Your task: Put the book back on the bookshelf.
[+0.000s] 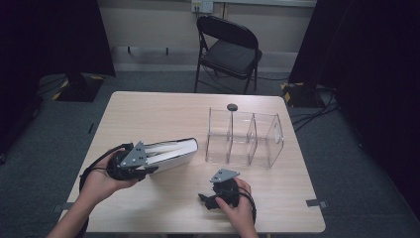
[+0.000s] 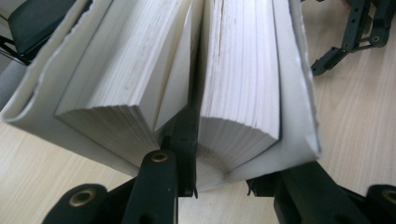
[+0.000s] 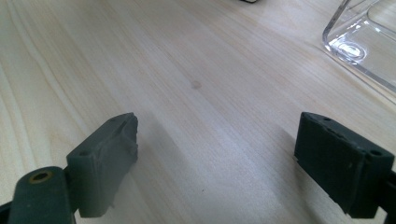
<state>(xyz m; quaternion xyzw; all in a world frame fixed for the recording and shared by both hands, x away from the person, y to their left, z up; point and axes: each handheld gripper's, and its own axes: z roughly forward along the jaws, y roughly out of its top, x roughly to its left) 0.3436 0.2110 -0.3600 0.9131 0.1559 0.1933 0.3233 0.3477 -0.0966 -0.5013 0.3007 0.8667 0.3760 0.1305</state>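
White covers, cream page edges: the book [image 2: 224,84] is thick, lying on the wooden table [image 1: 163,109], its pages fanned apart into two blocks. The left gripper [image 1: 141,166] is clamped on it, one black jaw slipped into the gap between the page blocks, the other pressed outside the cover, so it grips roughly half the thickness. The book stretches straight ahead of those jaws, away from the left hand [image 1: 101,181]. From the left gripper view, the paper edges look slightly yellowed and the cover's rim a little rough.

Over to the right gripper [image 3: 215,158]: jaws spread wide, nothing between them, just bare wood grain and a small dark spot ahead. It rests near the table's near edge in the right hand [image 1: 240,208], well apart from the book.

Beyond that gripper, just ahead and slightly to its right, stands a clear acrylic organizer [image 1: 245,136] with upright dividers forming compartments. A small dark round object [image 1: 232,107] sits at its far side; what it is, hard to say from here. Past the table, a black folding chair [image 1: 229,47].
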